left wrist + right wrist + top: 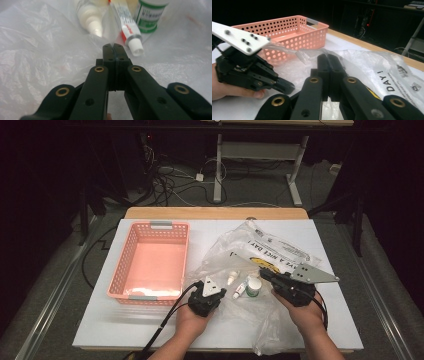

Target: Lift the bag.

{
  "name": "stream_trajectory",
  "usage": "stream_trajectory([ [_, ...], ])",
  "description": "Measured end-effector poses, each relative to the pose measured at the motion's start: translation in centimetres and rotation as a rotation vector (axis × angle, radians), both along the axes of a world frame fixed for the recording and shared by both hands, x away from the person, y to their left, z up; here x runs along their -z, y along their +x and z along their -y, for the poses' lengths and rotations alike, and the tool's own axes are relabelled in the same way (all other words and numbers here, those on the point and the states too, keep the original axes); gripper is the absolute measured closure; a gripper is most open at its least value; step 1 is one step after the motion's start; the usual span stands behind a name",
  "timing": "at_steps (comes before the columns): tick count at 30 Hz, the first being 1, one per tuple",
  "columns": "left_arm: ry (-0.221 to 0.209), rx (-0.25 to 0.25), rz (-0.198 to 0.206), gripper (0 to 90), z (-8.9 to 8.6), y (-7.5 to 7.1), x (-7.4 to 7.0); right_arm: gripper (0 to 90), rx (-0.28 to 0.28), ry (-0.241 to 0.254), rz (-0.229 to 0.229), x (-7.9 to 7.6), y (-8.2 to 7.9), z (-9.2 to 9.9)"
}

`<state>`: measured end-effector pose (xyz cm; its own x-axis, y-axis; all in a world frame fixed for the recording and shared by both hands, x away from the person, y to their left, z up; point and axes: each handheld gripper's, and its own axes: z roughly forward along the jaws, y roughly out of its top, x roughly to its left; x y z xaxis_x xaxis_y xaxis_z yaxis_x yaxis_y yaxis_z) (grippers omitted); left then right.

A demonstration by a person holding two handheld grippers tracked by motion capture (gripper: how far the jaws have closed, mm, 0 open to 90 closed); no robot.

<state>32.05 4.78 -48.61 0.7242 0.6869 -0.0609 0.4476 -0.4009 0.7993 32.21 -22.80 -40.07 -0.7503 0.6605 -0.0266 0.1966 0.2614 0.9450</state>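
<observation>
A clear plastic bag (280,247) with black print lies on the white table (125,325). Inside it are a small white dropper bottle (231,278), a red-and-white tube (240,290) and a green-labelled bottle (253,287). My left gripper (221,293) is shut at the bag's near edge. In the left gripper view its tips (114,47) pinch a raised fold of the bag (37,50), just short of the dropper bottle (91,17), tube (128,32) and green bottle (150,15). My right gripper (263,273) is shut on a lifted flap of the bag (367,62) at its tips (328,57).
A pink perforated basket (116,270) stands at the table's left, also seen behind the left gripper (287,87) in the right gripper view as the basket (294,32). A wooden strip (215,213) edges the far side. Cables and a desk frame lie on the floor beyond.
</observation>
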Motion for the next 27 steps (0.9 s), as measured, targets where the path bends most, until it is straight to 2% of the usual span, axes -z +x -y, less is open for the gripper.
stream_trajectory([
  [3, -0.028, -0.003, 0.057, 88.5, 0.0, -0.4, -0.5, 90.0, 0.011, 0.009, 0.008, -0.1, 0.1, 0.1],
  [8, -0.085, -0.002, 0.129, 88.5, -0.1, -0.3, -2.5, 90.0, 0.033, 0.032, 0.022, -0.6, 0.4, 0.2],
  [15, -0.157, 0.017, 0.208, 88.4, 0.0, -0.6, -5.0, 90.0, 0.077, 0.047, 0.057, -0.9, 0.5, 0.2],
  [20, -0.171, 0.033, 0.29, 88.4, 0.2, -0.8, -7.8, 90.0, 0.107, 0.065, 0.079, -1.5, 0.9, 0.3],
  [27, -0.189, 0.016, 0.395, 88.4, 0.0, 0.1, -12.5, 90.0, 0.142, 0.101, 0.124, -3.9, 2.3, 0.6],
])
